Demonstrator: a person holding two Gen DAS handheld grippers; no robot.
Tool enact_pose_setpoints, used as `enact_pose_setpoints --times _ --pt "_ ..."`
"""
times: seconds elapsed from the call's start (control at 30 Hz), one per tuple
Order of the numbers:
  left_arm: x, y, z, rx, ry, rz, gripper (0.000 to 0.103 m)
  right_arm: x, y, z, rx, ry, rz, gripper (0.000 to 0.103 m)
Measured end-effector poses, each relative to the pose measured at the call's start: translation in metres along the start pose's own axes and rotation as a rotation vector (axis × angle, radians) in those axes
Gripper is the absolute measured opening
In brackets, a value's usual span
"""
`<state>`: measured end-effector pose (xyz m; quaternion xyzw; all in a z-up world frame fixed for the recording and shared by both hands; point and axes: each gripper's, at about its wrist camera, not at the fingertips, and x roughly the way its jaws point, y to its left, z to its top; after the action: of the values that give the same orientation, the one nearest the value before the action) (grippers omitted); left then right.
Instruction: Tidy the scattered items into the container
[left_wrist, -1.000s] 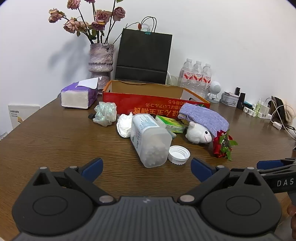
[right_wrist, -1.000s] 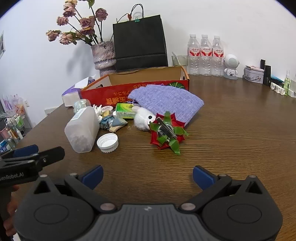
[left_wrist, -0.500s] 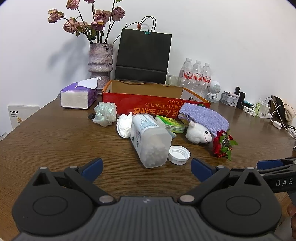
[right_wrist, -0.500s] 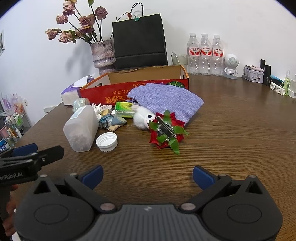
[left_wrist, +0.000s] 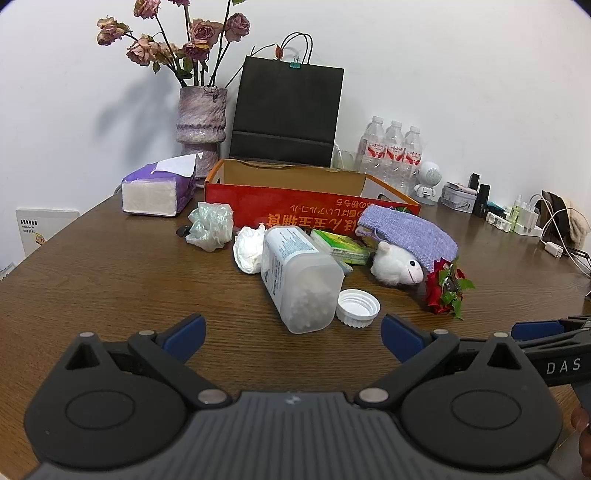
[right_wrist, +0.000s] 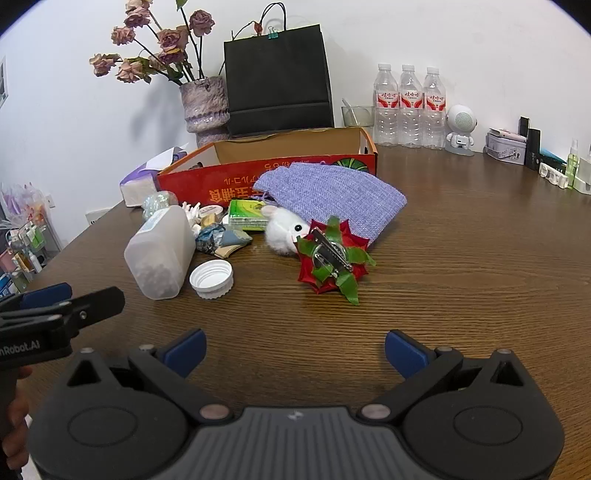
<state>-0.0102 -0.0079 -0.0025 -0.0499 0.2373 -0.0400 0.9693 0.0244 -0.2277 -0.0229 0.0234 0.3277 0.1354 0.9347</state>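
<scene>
Vase w/ dried roses (left_wrist: 201, 122) beside black paper bag (left_wrist: 287, 110); 3 water bottles (right_wrist: 408, 107) & tissue pack (left_wrist: 159, 189) nearby

Bright, even indoor light; soft shadows on the wall (left_wrist: 110, 92) (fisheye-bent, dark-cornered edges)

We're in an office or a lived-in room here, around a round wood-grain surface (left_wrist: 110, 280) against a plain white wall. At eleven o'clock sits a vase of dried roses (left_wrist: 201, 122), a black paper bag (left_wrist: 286, 110) at twelve, three water bottles (right_wrist: 408, 107) and a small white robot figure (right_wrist: 460, 127) at one, and chargers and cables (left_wrist: 546, 229) at two.
</scene>
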Motion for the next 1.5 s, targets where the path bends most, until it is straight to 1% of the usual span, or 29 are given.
enact_pose_setpoints --times 0.4,0.5,0.6,0.7,0.83,0.93,1.0,1.03,1.07,1.1,1.13,1.17,1.2,1.23,1.27,1.33,1.43,1.5 --pt "0.004 -0.003 0.001 0.007 0.008 -0.006 0.103 0.002 -0.002 -0.001 0.005 0.005 -0.008 0.103" --pt "0.011 -0.007 0.009 0.016 0.004 -0.001 0.103 0.006 -0.006 0.003 0.003 0.0 -0.034 0.103" --pt "0.022 -0.01 0.022 0.008 0.005 0.01 0.103 0.015 -0.01 0.01 0.002 -0.006 -0.078 0.103" --pt "0.039 -0.012 0.035 -0.011 0.036 0.046 0.103 0.024 -0.015 0.019 0.013 -0.005 -0.099 0.103" --pt "0.061 -0.011 0.047 -0.048 0.093 0.061 0.103 0.034 -0.019 0.031 0.018 0.003 -0.1 0.103" --pt "0.074 -0.012 0.05 -0.05 0.132 0.078 0.098 0.041 -0.021 0.038 0.014 0.008 -0.102 0.102" --pt "0.082 -0.011 0.05 -0.058 0.166 0.082 0.093 0.047 -0.023 0.043 0.017 0.017 -0.096 0.098" --pt "0.085 -0.011 0.05 -0.062 0.179 0.085 0.089 0.05 -0.024 0.045 0.019 0.022 -0.091 0.096" --pt "0.088 -0.01 0.049 -0.067 0.191 0.087 0.085 0.053 -0.025 0.046 0.021 0.026 -0.084 0.092" --pt "0.091 -0.009 0.049 -0.072 0.202 0.087 0.083 0.056 -0.025 0.048 0.019 0.027 -0.074 0.087" --pt "0.093 -0.007 0.048 -0.078 0.211 0.087 0.074 0.059 -0.026 0.05 0.015 0.027 -0.067 0.086" --pt "0.096 -0.006 0.048 -0.088 0.218 0.08 0.06 0.062 -0.026 0.051 0.007 0.028 -0.063 0.082" --pt "0.096 -0.003 0.047 -0.1 0.222 0.065 0.05 0.065 -0.026 0.052 -0.001 0.03 -0.063 0.072" --pt "0.096 -0.001 0.047 -0.108 0.218 0.054 0.047 0.067 -0.026 0.052 -0.005 0.034 -0.056 0.064" --pt "0.094 0.001 0.047 -0.11 0.205 0.046 0.045 0.069 -0.027 0.053 -0.001 0.04 -0.028 0.043" --pt "0.089 0.006 0.047 -0.121 0.19 0.039 0.044 0.067 -0.032 0.054 0.027 0.044 0.022 0.041" --pt "0.083 0.014 0.048 -0.144 0.184 0.048 0.044 0.058 -0.031 0.053 0.02 0.015 0.017 0.039" --pt "0.079 0.018 0.05 -0.155 0.169 0.051 0.044 0.051 -0.032 0.054 0.026 0.003 0.029 0.039"
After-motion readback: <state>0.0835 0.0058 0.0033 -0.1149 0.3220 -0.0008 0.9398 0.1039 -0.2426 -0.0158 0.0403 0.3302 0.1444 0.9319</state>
